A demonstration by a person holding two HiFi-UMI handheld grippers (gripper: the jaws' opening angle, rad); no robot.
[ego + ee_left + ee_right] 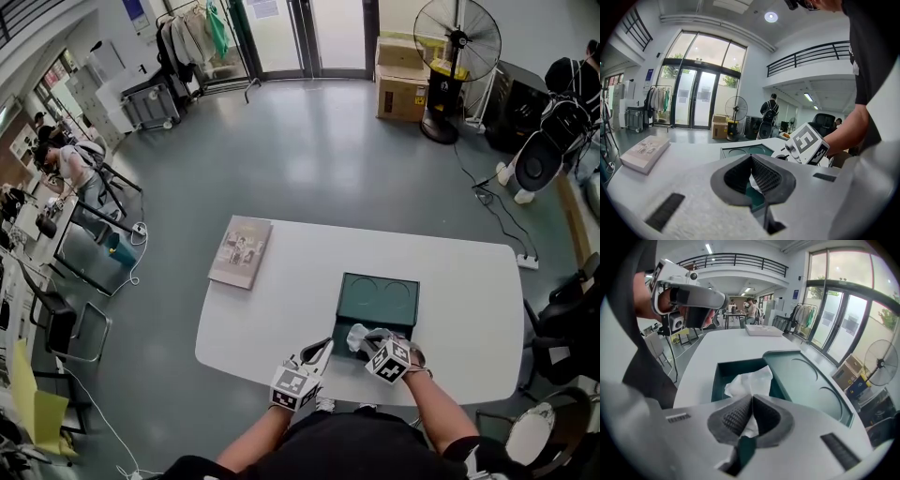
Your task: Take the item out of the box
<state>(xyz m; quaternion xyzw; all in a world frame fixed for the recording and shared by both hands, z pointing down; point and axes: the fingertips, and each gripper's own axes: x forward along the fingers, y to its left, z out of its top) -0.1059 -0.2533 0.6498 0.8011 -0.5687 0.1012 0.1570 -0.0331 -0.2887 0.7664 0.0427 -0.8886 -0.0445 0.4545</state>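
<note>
Our right claw (751, 399) pinches a crumpled white paper bundle (751, 379) just above the open green box (721, 373) on the worktop (300, 272). The bundle stretches lengthwise from the pads toward the box's flipped-back lid (811, 380). Our left claw (751, 158), pressed together, hovers beside the box's near left corner.

Bright, even daylight comes from the tall glass doors (328, 37) at the head view's top; a round ceiling lamp (770, 17) glares upper centre in the left gripper view. The white rounded bench (300, 281) carries faint shadows. Both gripper views bow, darken at the corners and blur close up; the crumpled white paper (749, 379) looks washed out.
</note>
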